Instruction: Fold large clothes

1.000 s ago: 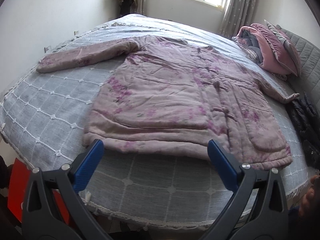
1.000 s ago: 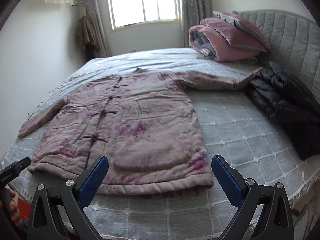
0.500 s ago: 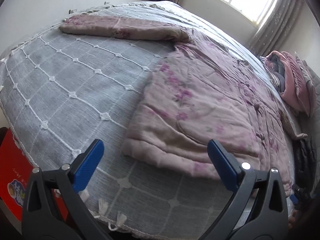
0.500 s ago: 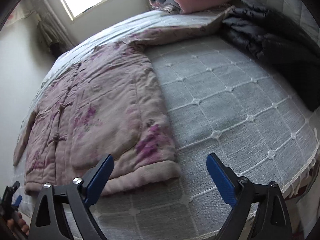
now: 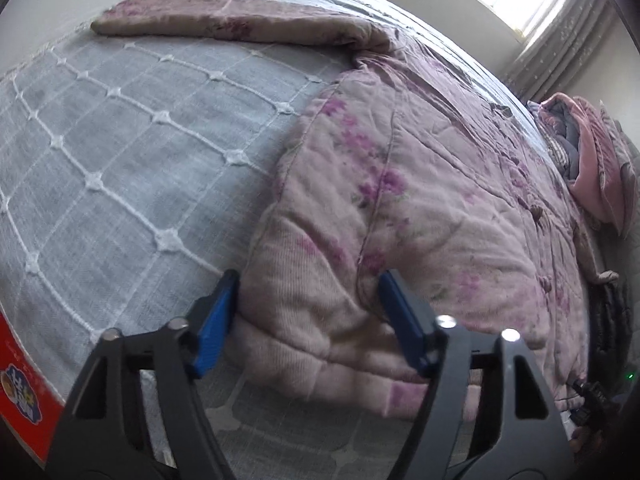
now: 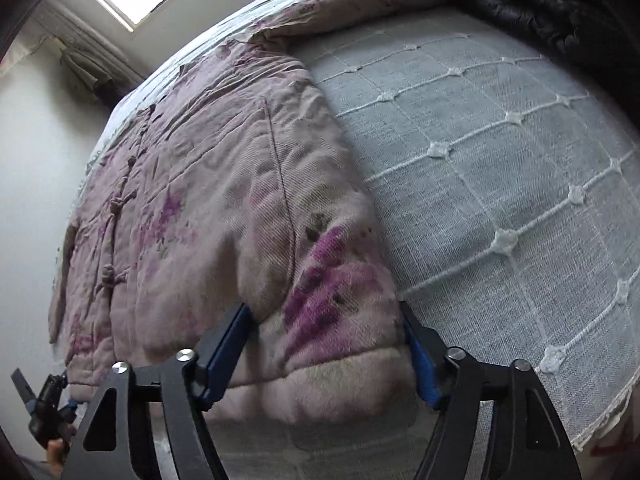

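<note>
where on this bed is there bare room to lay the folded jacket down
Bare grey bedspread lies between the pink padded jacket, its spread sleeve and the bed edge. Another patch runs from the jacket's other side to the black coat. The middle and the pink bedding pile are crowded.

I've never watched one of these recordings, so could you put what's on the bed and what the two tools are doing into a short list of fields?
garment: pink floral padded jacket, spread flat, sleeves out
surface: grey quilted bedspread
left tool: fingers open, straddling the jacket's hem corner
right tool: fingers open, straddling the opposite hem corner
fold: not begun
also on bed: black jacket, pink bedding pile
</note>
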Available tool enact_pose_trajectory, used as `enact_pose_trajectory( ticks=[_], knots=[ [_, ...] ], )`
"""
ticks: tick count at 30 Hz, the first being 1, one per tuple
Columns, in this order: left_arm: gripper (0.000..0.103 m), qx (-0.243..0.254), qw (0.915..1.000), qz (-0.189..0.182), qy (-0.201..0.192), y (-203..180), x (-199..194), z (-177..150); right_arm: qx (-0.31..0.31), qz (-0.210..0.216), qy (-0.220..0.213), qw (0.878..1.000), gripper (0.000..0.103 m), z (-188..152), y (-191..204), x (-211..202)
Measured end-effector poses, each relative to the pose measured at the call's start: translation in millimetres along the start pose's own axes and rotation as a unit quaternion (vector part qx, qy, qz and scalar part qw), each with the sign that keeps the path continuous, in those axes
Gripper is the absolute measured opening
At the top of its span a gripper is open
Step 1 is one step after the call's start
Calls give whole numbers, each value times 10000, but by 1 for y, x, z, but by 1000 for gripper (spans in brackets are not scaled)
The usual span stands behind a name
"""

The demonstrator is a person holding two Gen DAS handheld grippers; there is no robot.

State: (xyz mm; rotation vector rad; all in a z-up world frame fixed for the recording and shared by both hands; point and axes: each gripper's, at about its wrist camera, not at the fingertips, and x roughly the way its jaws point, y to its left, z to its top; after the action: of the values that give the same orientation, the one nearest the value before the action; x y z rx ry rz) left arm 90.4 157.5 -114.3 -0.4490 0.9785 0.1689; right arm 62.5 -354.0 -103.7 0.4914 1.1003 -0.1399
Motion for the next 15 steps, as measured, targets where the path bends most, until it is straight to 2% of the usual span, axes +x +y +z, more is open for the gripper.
enact_pose_trajectory(
  ticks=[1,2,4,7,8,9,12,13,15],
  knots=[
    [44,104,9999,35,-53,-4,-1,-1,19,76,-28,10000,35,0,2,0],
    [24,190,9997,110,-102,-6,-2,-1,39,91,-80,9999,31,1,4,-1],
    [21,373,9987,228,-269,-11,-10,-2,-7,93,-335,9994,19,2,8,-8],
    [20,467,9945,333,-878,-11,-46,-2,-238,-52,-1045,9942,15,2,19,-38],
    [20,477,9926,280,-1079,-10,-59,-1,-335,-103,-1388,9897,15,1,23,-53],
    [20,423,9911,65,-1261,-6,-76,-2,-406,-60,-1674,9850,15,0,26,-67],
    [19,336,9906,-176,-1312,-2,-94,-10,-503,21,-2037,9777,14,-4,35,-88],
    [19,374,9915,-173,-1232,-1,-94,-15,-530,-45,-2045,9774,14,-6,36,-89],
    [19,475,9940,-59,-987,-5,-82,-23,-622,-303,-1737,9824,15,-4,38,-74]
  ],
)
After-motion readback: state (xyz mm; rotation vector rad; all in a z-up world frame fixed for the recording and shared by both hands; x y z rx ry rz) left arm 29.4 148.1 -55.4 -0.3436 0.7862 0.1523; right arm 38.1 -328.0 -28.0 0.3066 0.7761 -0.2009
